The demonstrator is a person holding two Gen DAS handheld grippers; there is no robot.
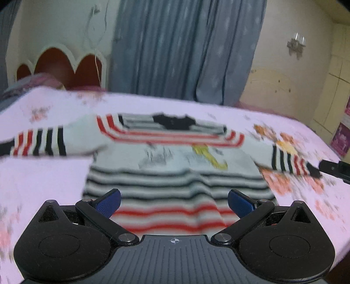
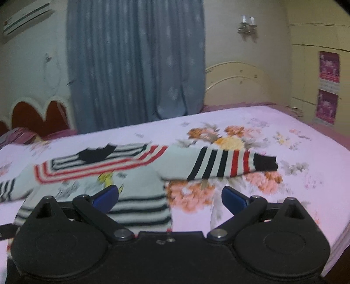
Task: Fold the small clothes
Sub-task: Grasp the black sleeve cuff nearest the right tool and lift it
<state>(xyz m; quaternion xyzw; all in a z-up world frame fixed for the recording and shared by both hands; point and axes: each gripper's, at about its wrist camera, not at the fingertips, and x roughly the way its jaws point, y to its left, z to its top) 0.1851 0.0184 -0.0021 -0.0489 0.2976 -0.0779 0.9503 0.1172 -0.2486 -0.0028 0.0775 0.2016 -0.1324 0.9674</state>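
I see the striped sweater (image 1: 175,161) spread flat on the bed (image 1: 43,174). My left gripper (image 1: 174,202) and right gripper (image 2: 170,197) both have fingers spread, holding nothing.

A blue-grey curtain (image 2: 135,63) hangs behind the bed (image 2: 295,157), which wears a pink floral sheet. Left of the curtain, a scalloped red headboard (image 2: 37,115) and an air conditioner (image 2: 28,17) high up; right of it, a wall lamp (image 2: 247,27), cream wardrobe (image 2: 306,72), pink posters (image 2: 328,87).
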